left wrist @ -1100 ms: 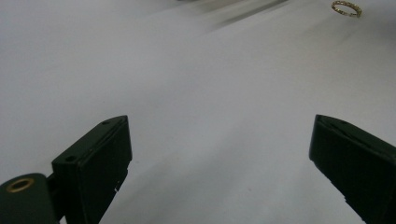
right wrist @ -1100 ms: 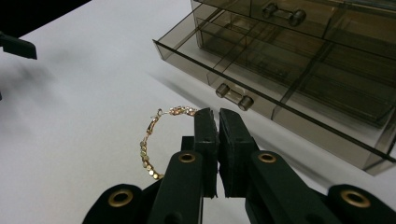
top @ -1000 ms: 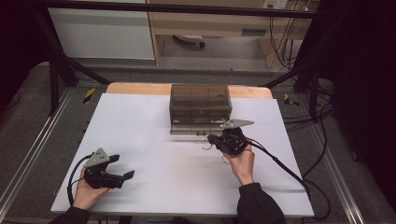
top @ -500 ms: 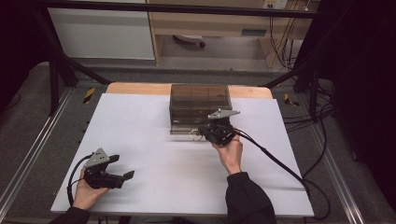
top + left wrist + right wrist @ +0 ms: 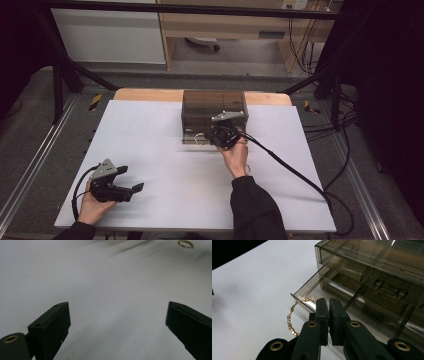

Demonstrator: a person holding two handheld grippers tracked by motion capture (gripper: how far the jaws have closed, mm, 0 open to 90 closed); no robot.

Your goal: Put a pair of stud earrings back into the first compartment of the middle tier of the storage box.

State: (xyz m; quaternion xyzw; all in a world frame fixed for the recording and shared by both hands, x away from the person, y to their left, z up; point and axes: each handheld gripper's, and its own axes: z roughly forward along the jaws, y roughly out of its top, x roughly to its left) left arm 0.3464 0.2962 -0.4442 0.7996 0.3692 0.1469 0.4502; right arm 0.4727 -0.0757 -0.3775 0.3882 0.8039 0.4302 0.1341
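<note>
Broad bare white table (image 5: 165,150) between my two hands: free passage. Smoked drawer box (image 5: 214,106) blocks the far centre, its lowest drawer (image 5: 312,293) pulled out toward me. A small gold ring (image 5: 185,244) lies loose, far ahead of my left gripper (image 5: 131,180).

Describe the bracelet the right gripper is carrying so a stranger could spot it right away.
Find the smoky see-through drawer box at the far middle of the white table. By its open bottom drawer, the right gripper pinches a thin gold beaded bracelet, the only gold loop there.

a lab: white-topped table (image 5: 150,150) in a metal frame (image 5: 60,85), loose cables (image 5: 305,30) behind.
</note>
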